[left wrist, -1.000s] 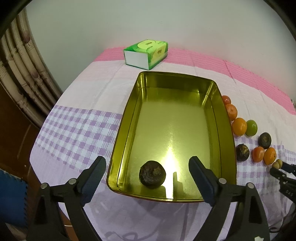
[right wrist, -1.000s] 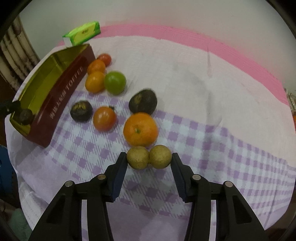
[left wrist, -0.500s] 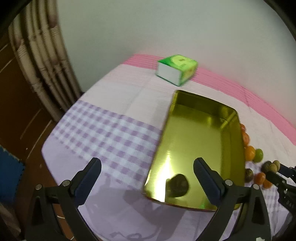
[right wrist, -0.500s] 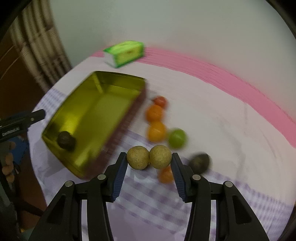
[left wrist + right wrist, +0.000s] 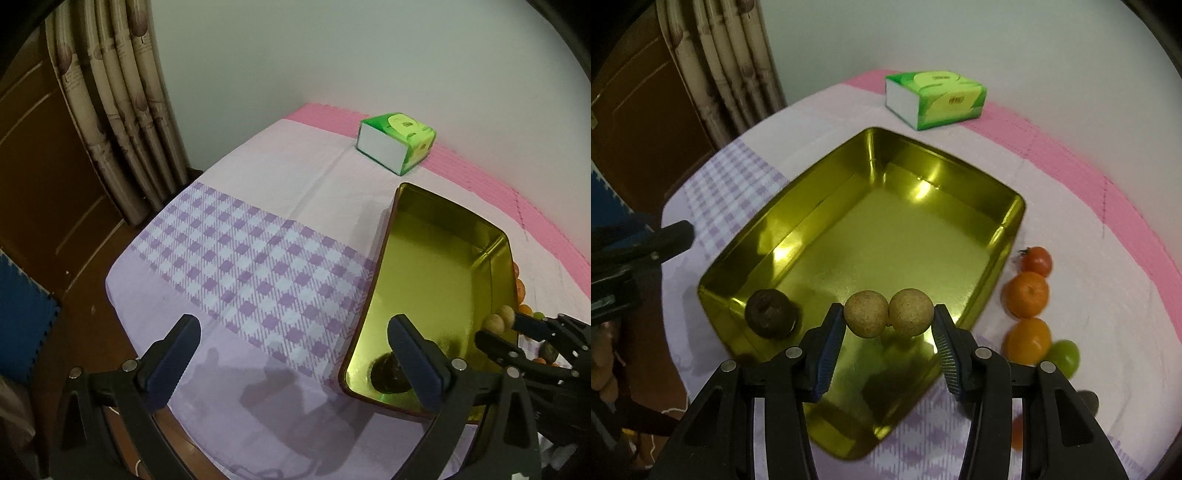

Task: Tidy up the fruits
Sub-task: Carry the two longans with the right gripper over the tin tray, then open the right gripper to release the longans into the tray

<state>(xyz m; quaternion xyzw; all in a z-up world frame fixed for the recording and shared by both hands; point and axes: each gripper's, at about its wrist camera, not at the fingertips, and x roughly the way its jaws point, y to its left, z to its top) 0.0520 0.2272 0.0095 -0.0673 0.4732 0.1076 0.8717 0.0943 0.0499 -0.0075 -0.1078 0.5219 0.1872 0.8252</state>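
Through the left wrist camera I see my left gripper (image 5: 293, 360) with its fingers spread wide and nothing between them, hanging over the purple-checked cloth on the surface (image 5: 258, 266). The gold tin (image 5: 447, 273) lies off to the right of that gripper, its long axis running away from me toward the green tissue box (image 5: 397, 146). One dark fruit (image 5: 388, 373) sits in the tin's near corner, partly hidden behind my right-hand finger. At the far right edge the right gripper (image 5: 498, 325) comes in over the tin's rim with the pale fruits held at its tips. From this angle the left gripper is beside the tin, not over it, so I judge it is out of the coming move.

Through the right wrist camera the relation is plainer. My right gripper (image 5: 889, 319) is closed on the two tan fruits (image 5: 889, 313), which sit side by side in a row across the gap, each finger pressing an outer end and the two touching in the middle. They hang above the near end of the gold tin, with its bare floor directly below and ahead of them. The dark fruit lies just to the left of my left-hand finger, near but apart. The loose fruits (image 5: 1028, 295), orange, red and green, line the cloth outside the tin's right wall. I judge the drop is straight down, and the pair may roll toward the dark fruit once freed.
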